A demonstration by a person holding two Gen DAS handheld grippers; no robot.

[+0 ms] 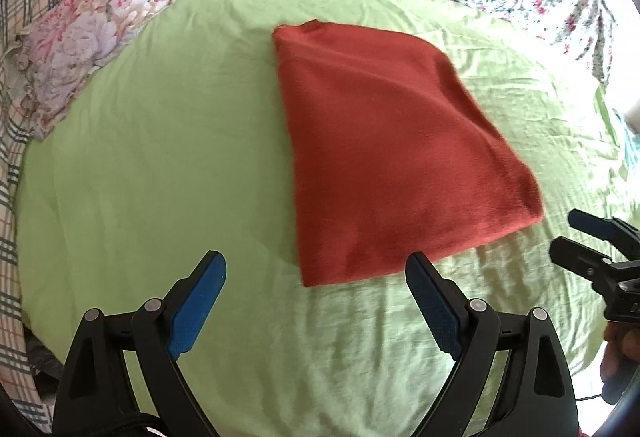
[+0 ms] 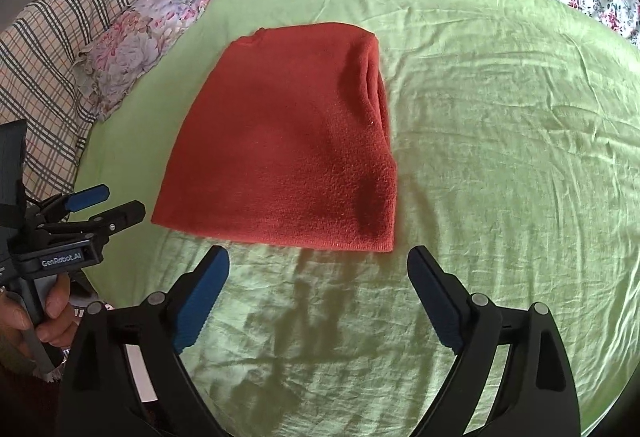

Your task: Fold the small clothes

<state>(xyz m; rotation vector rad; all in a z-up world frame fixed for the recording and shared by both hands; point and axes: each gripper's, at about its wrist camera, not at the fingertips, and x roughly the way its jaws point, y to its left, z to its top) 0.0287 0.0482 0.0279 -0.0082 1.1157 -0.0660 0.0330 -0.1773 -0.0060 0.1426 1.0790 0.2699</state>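
Just ahead of both claws, the folded red garment (image 2: 288, 141) lies flat on the green sheet (image 2: 500, 117), its near hem a little beyond the right gripper (image 2: 318, 269), whose jaws are spread wide and empty. The left gripper (image 1: 316, 273) is equally wide, with the cloth's near corner between its tips. My worry: pinching only the top layer would peel the stack open, or drag the wrinkled sheet up with it.

We've got the folded red sweater (image 2: 288, 141) lying flat on the green sheet (image 2: 500, 157), our right gripper (image 2: 318, 273) spread wide just short of its near edge, left gripper (image 2: 116, 205) off its left corner.
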